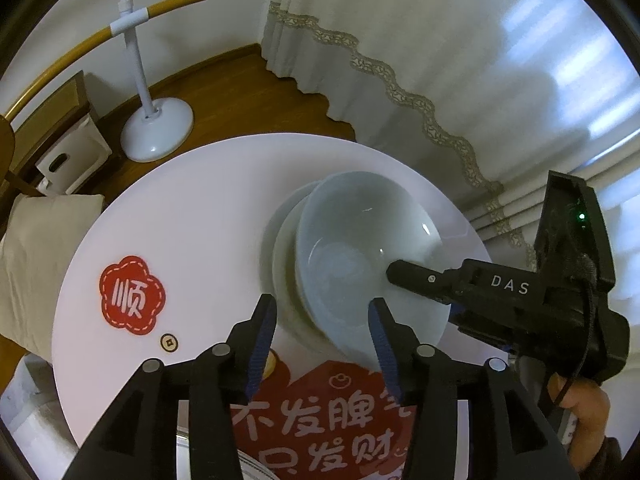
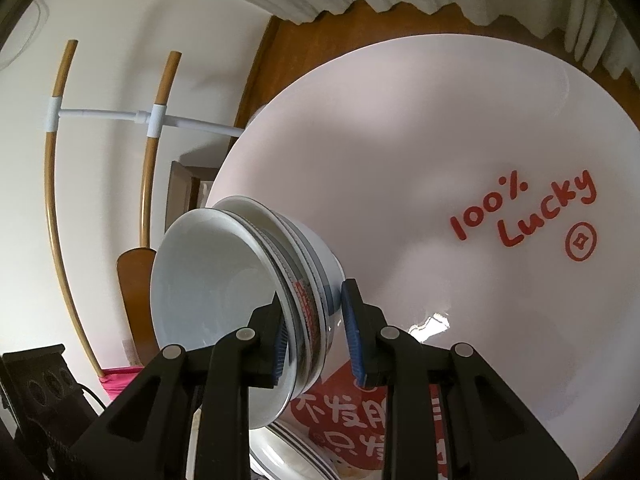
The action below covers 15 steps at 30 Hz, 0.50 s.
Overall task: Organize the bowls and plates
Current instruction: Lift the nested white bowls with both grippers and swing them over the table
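I'm mid-stacking: my right gripper [image 2: 314, 334] clamps the bowl stack [image 2: 248, 292] at lower centre, left gripper [image 1: 322, 338] open (pads clear). Next, lower it squarely onto the table [image 2: 440, 140].

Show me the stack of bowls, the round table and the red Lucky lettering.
stack of bowls [image 2: 208, 292], right wrist view, inside of top bowl
round table [image 2: 400, 140], right wrist view, bare white top
Lucky lettering [image 2: 544, 210], right wrist view, middle letters
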Each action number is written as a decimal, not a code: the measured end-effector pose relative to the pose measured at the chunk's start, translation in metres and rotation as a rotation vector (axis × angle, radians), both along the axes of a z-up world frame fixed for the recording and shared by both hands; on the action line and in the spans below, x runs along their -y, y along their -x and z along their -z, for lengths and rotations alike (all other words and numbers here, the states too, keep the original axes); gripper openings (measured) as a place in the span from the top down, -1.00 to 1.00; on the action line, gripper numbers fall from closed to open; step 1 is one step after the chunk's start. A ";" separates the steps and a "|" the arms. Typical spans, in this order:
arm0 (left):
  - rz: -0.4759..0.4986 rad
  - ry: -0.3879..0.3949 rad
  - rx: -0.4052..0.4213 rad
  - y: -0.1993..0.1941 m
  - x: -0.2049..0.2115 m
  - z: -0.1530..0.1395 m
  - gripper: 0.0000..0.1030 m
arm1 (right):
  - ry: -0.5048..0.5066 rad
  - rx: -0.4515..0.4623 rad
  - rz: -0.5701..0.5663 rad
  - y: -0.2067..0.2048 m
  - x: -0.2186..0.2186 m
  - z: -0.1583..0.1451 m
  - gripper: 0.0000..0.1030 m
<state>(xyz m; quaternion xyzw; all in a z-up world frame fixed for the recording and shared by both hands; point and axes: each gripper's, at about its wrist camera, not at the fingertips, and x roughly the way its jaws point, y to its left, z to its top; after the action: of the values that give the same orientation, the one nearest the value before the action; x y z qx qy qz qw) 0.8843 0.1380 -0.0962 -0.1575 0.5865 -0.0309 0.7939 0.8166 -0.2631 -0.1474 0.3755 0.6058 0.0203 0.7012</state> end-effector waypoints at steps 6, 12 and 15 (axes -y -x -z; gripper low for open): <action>-0.041 0.040 -0.009 0.006 -0.013 0.004 0.10 | -0.002 0.002 0.000 0.001 0.003 0.001 0.52; -0.068 0.044 0.005 0.004 -0.020 0.008 0.08 | 0.012 -0.003 0.003 0.001 -0.002 -0.001 0.52; -0.076 0.038 -0.003 0.001 -0.021 0.014 0.08 | 0.039 -0.004 -0.007 0.000 -0.007 -0.004 0.51</action>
<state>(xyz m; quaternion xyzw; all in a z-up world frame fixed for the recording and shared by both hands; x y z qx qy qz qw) 0.8829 0.1591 -0.1102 -0.1949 0.5805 -0.0119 0.7905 0.8164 -0.2563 -0.1435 0.3598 0.6087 0.0100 0.7071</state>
